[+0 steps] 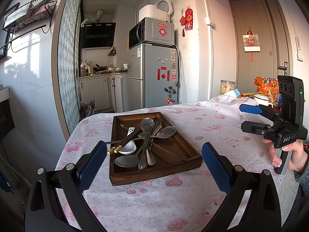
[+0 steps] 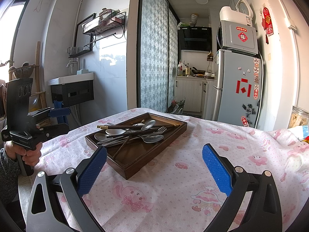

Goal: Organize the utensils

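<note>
A dark wooden tray (image 1: 171, 171) sits on the pink-patterned tablecloth and shows in the right wrist view too (image 2: 135, 169). In it lies a jumbled pile: metal spoons (image 1: 147, 124), a fork (image 1: 156, 124), a white ceramic spoon (image 1: 129, 147) and dark chopsticks (image 1: 127, 137) with gold ends. My left gripper (image 1: 154, 154) is open and empty, just in front of the tray. My right gripper (image 2: 154, 158) is open and empty, near the tray's near corner. Each gripper shows in the other's view, the right one (image 1: 245, 118) and the left one (image 2: 63, 118).
The table (image 2: 173, 193) ends just behind the tray. A glass jar (image 1: 227, 89), snack bags (image 1: 267, 87) and a white pot (image 1: 261, 99) stand at the table's far right. A fridge (image 1: 152, 77) and kitchen lie beyond; a wash basin (image 2: 71, 81) is at the left.
</note>
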